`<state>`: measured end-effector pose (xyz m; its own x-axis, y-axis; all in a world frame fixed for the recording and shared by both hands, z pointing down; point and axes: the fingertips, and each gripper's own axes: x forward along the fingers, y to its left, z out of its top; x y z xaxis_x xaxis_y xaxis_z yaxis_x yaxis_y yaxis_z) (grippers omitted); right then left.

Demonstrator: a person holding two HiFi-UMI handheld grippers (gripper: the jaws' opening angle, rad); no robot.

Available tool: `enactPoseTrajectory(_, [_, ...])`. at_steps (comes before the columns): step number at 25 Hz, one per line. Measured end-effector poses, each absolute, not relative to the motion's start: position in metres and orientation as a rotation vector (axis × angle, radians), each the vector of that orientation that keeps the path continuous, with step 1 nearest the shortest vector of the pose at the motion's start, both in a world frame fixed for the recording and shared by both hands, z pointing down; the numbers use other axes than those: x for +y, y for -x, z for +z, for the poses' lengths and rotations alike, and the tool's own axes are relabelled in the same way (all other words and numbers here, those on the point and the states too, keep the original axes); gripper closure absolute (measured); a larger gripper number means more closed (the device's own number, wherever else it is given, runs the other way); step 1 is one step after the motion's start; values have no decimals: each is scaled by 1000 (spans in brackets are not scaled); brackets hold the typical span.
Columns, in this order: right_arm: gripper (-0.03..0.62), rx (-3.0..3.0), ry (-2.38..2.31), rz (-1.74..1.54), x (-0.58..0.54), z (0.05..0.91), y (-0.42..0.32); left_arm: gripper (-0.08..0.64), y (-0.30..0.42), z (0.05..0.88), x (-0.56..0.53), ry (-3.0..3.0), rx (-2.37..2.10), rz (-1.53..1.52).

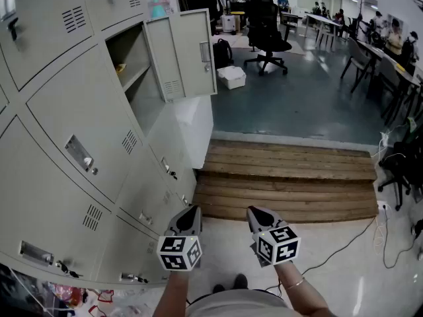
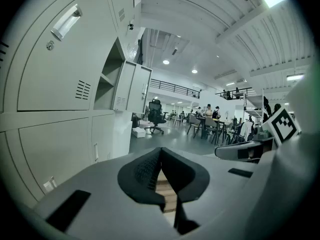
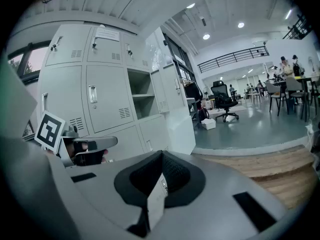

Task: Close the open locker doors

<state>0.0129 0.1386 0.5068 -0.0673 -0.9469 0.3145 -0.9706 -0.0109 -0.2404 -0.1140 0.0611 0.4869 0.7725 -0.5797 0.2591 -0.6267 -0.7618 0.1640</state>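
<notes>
A bank of beige lockers (image 1: 79, 150) fills the left of the head view. One upper door (image 1: 188, 55) stands swung out wide, baring a compartment with a shelf (image 1: 135, 71) and a small yellow thing inside. The same open door (image 2: 132, 89) shows ahead in the left gripper view, and the door (image 3: 167, 91) shows again in the right gripper view. My left gripper (image 1: 192, 210) and right gripper (image 1: 254, 211) are held low, side by side, well short of that door. Both are shut and hold nothing, as the left gripper (image 2: 160, 150) and right gripper (image 3: 162, 154) show close up.
A low wooden platform (image 1: 291, 180) lies ahead of me. Beyond it stand a black office chair (image 1: 266, 32) and a white box (image 1: 231, 76) on the grey floor. Another black chair (image 1: 403, 164) and a cable (image 1: 344, 243) are on the right. Desks with people fill the far right.
</notes>
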Motion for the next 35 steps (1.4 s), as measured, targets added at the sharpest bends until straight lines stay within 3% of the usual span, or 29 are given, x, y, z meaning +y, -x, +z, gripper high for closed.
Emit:
enactPoseTrajectory(13, [588,-2254,-2146,658,141,502,-38,540,99,487,67,-2720,-980,292])
enactPoseTrajectory(23, [502,-2308,-2137,651,125,492,-53,540,107,488,53,-2672,-1066,307])
enactPoseTrajectory(35, [506,-2329,-2145,656,15,490,-89,540,71,495,-60,-2680,-1052,288])
